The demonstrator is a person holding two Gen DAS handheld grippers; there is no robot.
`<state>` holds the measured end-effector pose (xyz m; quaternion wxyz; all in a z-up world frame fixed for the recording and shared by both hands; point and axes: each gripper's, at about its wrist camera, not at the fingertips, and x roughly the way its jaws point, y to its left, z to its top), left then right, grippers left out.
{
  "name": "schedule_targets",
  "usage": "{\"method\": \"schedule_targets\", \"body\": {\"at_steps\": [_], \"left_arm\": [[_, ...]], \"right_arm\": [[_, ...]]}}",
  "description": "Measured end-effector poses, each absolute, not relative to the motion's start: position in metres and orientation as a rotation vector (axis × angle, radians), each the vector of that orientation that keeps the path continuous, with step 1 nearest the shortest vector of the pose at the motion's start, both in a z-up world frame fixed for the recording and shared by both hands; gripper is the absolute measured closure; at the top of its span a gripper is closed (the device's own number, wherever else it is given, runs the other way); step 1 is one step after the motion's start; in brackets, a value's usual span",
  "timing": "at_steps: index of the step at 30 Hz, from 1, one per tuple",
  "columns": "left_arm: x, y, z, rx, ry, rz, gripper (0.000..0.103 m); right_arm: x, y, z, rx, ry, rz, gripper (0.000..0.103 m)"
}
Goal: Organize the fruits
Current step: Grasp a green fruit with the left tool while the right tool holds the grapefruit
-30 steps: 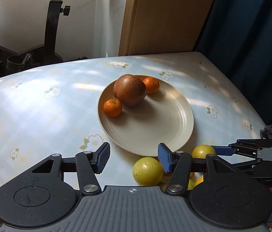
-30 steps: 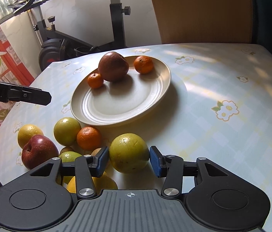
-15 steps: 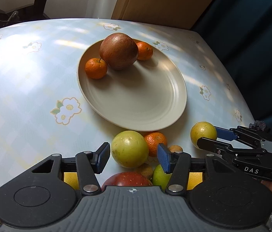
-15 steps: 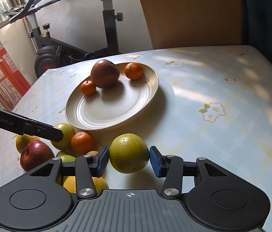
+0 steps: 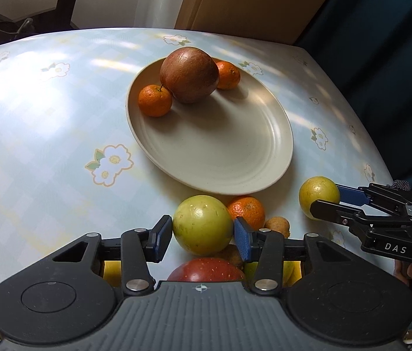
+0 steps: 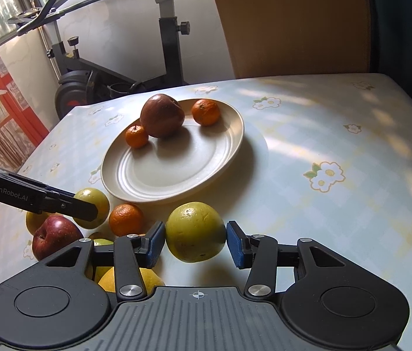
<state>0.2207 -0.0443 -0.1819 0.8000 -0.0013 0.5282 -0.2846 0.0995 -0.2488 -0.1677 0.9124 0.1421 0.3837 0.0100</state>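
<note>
Now that the left tongs have dropped from above the plate onto the near-edge pile, each tongs brackets a green fruit: left, right tongs on theirs. Grip contact unclear; plating comes next. Readable: "DAS", "GenRobot.AI".

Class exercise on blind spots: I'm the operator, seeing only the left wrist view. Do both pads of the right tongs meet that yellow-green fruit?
Observer: Yes. In the right wrist view the right tongs bracket the yellow-green fruit, with a pad against each side.
Operator: What's cut off at my bottom edge?
Observer: A red apple, seen whole here, stem end showing, beside the green fruit in the left tongs.
Operator: Anything beyond the table?
Observer: An exercise bike stands behind the plate.
</note>
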Motion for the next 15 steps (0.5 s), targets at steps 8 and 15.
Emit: {"method": "schedule_targets", "body": {"at_steps": [8, 15], "left_arm": [[0.231, -0.034, -0.147, -0.010, 1.011, -0.584, 0.055], [0.256, -0.057, -0.146, 0.068, 0.976, -0.544, 0.055]], "right_arm": [[0.112, -0.248, -0.153, 0.246, 0.763, 0.046, 0.061], [0.144, -0.252, -0.139, 0.154, 0.750, 0.090, 0.061]]}}
